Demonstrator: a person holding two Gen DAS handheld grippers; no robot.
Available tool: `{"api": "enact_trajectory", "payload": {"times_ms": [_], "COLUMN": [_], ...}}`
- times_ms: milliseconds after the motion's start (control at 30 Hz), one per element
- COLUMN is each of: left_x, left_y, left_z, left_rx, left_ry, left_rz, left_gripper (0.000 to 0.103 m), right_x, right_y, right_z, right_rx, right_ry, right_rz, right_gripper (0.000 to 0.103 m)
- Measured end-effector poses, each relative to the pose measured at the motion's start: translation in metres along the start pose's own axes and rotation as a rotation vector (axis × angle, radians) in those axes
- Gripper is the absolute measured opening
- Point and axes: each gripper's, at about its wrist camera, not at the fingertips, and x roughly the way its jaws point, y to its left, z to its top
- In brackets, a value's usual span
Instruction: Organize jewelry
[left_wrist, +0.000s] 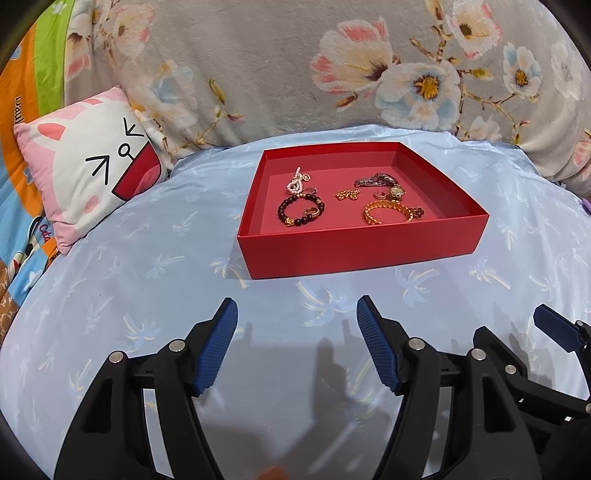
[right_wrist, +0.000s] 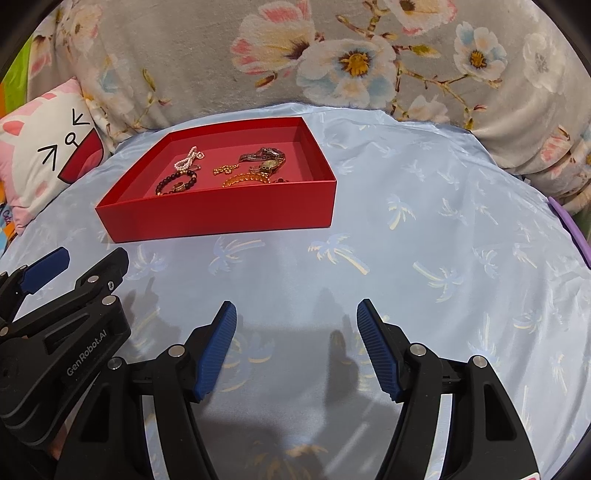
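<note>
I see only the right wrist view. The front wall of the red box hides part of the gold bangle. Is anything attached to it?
Observer: The left wrist view shows the gold bangle whole. A dark flower charm sits at its right end.
Operator: Is the left gripper open?
Observer: Yes. The left gripper is open with nothing between its fingers, above the blue sheet and short of the red box.

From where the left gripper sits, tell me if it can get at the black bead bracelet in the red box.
Probably yes. The left gripper is open and empty, the red box has no lid, and the black bead bracelet lies near its low front wall with only bare sheet between.
</note>
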Motion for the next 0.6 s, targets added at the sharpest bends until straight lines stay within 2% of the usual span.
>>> {"api": "enact_trajectory", "payload": {"times_ms": [600], "left_x": [-0.0003], "left_y": [-0.0005], "left_z": [-0.0006], "left_rx": [0.000], "left_ry": [0.001], "left_rz": [-0.002], "left_gripper": [0.065], "right_x": [-0.0009], "right_y": [0.0009], "right_z": [-0.0002], "right_rx": [0.002], "right_ry": [0.005], "right_rz": [-0.002], "right_gripper": [0.067]}}
